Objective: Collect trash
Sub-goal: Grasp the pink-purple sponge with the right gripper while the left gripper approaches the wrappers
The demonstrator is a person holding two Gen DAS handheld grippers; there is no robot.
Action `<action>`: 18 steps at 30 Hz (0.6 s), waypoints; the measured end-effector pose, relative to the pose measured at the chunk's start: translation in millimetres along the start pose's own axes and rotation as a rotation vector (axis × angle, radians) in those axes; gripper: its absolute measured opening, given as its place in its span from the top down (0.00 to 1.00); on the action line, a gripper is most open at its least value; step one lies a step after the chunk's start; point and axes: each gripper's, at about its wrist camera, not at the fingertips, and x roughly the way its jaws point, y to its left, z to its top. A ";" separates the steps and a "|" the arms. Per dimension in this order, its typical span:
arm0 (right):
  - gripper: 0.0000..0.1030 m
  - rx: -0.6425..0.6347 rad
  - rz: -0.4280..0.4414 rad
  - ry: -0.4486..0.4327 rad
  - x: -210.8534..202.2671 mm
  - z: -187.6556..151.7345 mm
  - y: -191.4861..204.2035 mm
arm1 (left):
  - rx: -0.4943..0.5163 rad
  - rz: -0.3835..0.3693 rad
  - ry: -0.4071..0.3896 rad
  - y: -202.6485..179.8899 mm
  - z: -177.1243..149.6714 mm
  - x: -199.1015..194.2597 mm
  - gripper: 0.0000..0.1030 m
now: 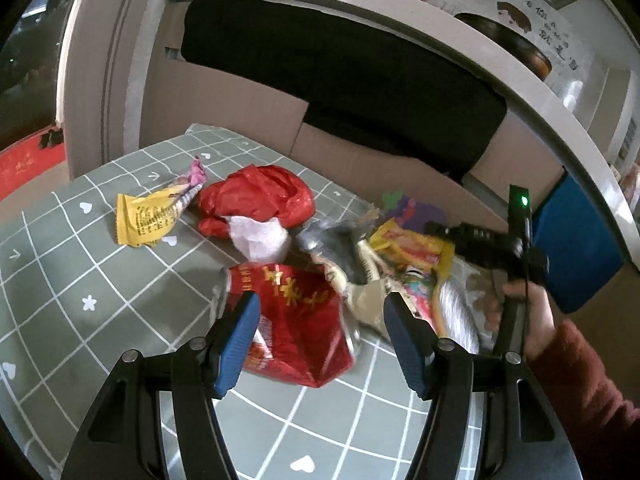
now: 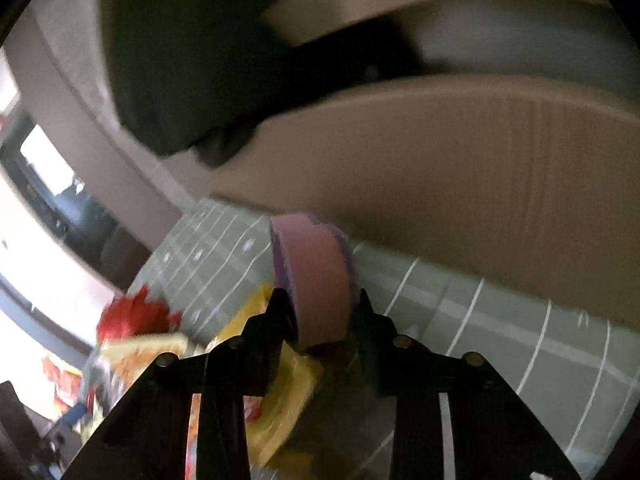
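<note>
Ahead of the blue fingers [image 1: 236,344] lies one red foil bag [image 1: 296,320]; beyond it one red plastic bag [image 1: 260,196], one white tissue [image 1: 260,236], one yellow wrapper [image 1: 148,220]. Right of them, a heap of wrappers [image 1: 404,264], uncountable.

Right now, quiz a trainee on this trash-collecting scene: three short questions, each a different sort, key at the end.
1. True or false: the left gripper is clamped on the red foil packet.
2. What lies between the right gripper fingers? A) a pink and purple packet B) a glass bottle C) a spoon
3. Fill in: the yellow wrapper lies beside a crumpled ____ plastic bag on the checked tablecloth.

Key:
1. False; its fingers stand apart, the packet between them.
2. A, the pink and purple packet.
3. Red.
</note>
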 end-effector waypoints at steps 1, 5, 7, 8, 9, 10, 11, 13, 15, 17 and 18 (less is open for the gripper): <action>0.71 -0.010 0.006 0.006 -3.4 -5.9 3.7 | 0.001 -0.005 -0.003 -2.3 -0.5 -1.5 0.37; 0.72 -0.025 0.080 0.046 -26.5 -40.9 29.1 | 0.016 -0.018 -0.018 -14.2 -4.7 -9.7 0.37; 0.72 -0.044 0.097 0.063 -34.6 -57.7 44.5 | 0.017 -0.023 -0.019 -17.5 -7.4 -14.1 0.37; 0.72 -0.064 0.102 0.076 -40.2 -67.1 53.4 | 0.016 -0.025 -0.021 -18.5 -9.4 -17.8 0.37; 0.72 -0.083 0.100 0.083 -45.8 -74.0 60.0 | 0.015 -0.024 -0.023 -19.0 -11.2 -21.3 0.37; 0.72 -0.104 0.091 0.086 -48.4 -81.5 67.1 | 0.014 -0.020 -0.026 -19.4 -12.9 -24.7 0.37; 0.72 -0.127 0.071 0.079 -55.0 -87.0 74.6 | 0.014 -0.014 -0.030 -19.5 -14.9 -29.6 0.37; 0.72 -0.150 0.042 0.055 -67.1 -91.1 78.6 | 0.011 0.000 -0.041 -17.6 -17.9 -40.6 0.37; 0.72 -0.161 0.014 0.027 -80.7 -88.4 78.6 | 0.010 0.024 -0.056 -14.6 -19.4 -54.1 0.37; 0.72 -0.162 -0.004 -0.019 -96.4 -83.2 80.4 | 0.016 0.054 -0.081 -10.9 -19.3 -68.2 0.37; 0.72 -0.162 -0.007 -0.042 -106.1 -83.0 80.6 | 0.017 0.069 -0.094 -9.2 -18.9 -74.7 0.37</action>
